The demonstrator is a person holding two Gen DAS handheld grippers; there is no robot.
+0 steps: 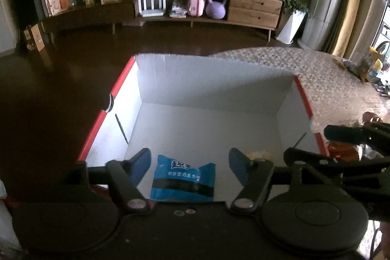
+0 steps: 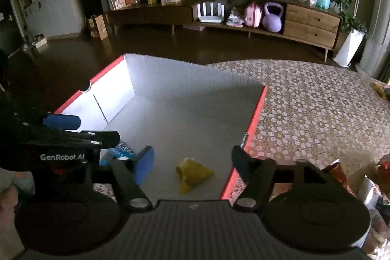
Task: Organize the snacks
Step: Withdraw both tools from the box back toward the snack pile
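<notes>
Red-edged white box (image 1: 212,94) holds both snacks: blue packet (image 1: 182,179) and yellow packet (image 2: 192,174) lie flat on its floor. Left gripper (image 1: 189,165) and right gripper (image 2: 192,162) hover above, jaws spread, empty, apparently just released.

A blue snack packet (image 1: 182,180) with white lettering and a dark band lay flat on the floor of my white box (image 1: 207,79), close to its near edge. The box stood open, its top edges trimmed in red. A crumpled yellow snack packet (image 2: 192,173) lay on the same floor, apart from the blue one, nearer the right wall.
</notes>
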